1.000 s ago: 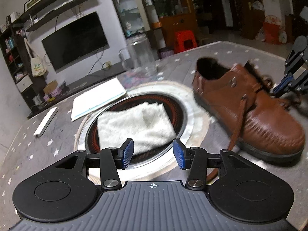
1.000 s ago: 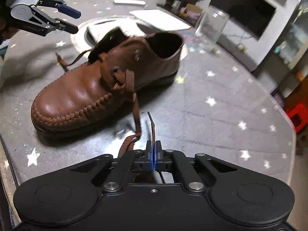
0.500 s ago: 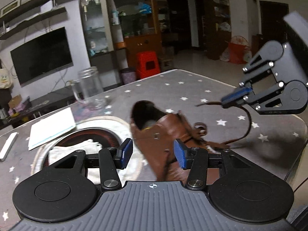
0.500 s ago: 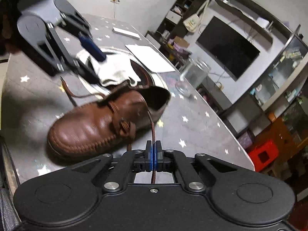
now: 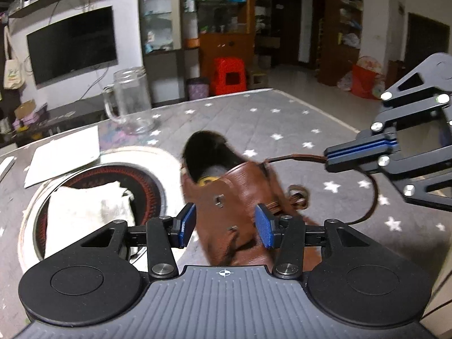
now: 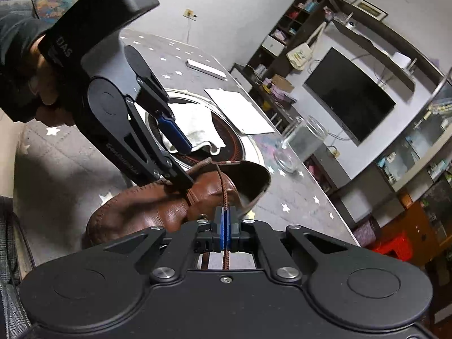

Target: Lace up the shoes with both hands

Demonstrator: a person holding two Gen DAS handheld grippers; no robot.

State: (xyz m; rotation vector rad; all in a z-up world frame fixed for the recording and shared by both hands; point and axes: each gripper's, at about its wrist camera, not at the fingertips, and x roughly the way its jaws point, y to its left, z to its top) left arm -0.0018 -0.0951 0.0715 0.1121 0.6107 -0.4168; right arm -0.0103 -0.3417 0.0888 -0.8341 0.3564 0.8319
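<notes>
Now left gripper (image 5: pixel 226 227) jaws gape astride shoe (image 5: pixel 240 197); right gripper (image 6: pixel 225 226) pinches lace (image 5: pixel 296 157).

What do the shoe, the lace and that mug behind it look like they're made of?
The shoe looks like smooth brown leather: it has a soft sheen and creases, with stitched seams. The lace seems to be braided brown cord, judging by its woven texture; the right gripper pinches it. The mug is clear glass, see-through, with a handle.
</notes>
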